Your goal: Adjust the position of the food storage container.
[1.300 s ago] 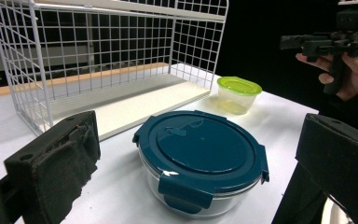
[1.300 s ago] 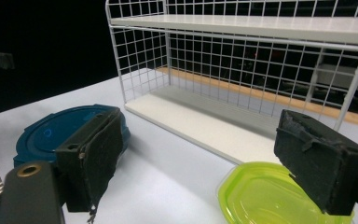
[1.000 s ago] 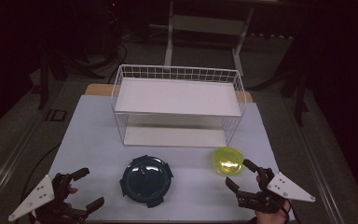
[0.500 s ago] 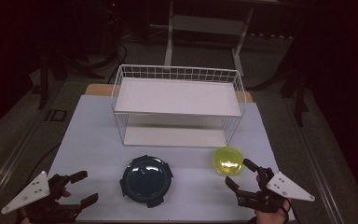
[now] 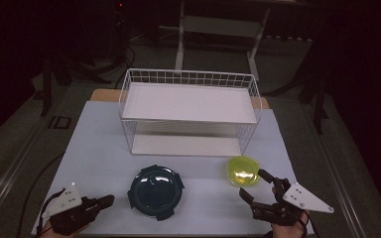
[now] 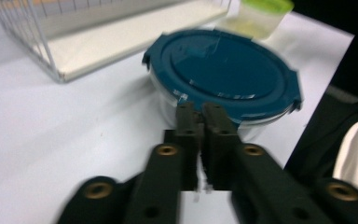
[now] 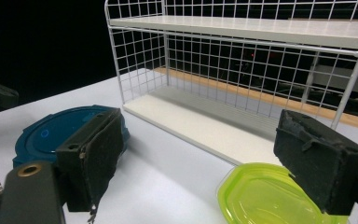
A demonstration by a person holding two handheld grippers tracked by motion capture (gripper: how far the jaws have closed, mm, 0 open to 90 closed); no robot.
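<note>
Teal-lidded round container (image 5: 156,192) sits on desk (image 5: 99,148) in front of wire rack (image 5: 188,111); left tongs (image 5: 107,200) closed, just beside it. Right tongs (image 5: 259,186) open near lime container (image 5: 243,171); judge: open left before grasping.

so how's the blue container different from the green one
The blue container has a dark teal lid with clip tabs at its rim; the green container has a translucent yellow-green lid. The blue container looks clearly wider than the green one. The blue container sits at front centre, off the left gripper; the green container sits nearer the right gripper. Both are lidded, upright on the white table.
</note>
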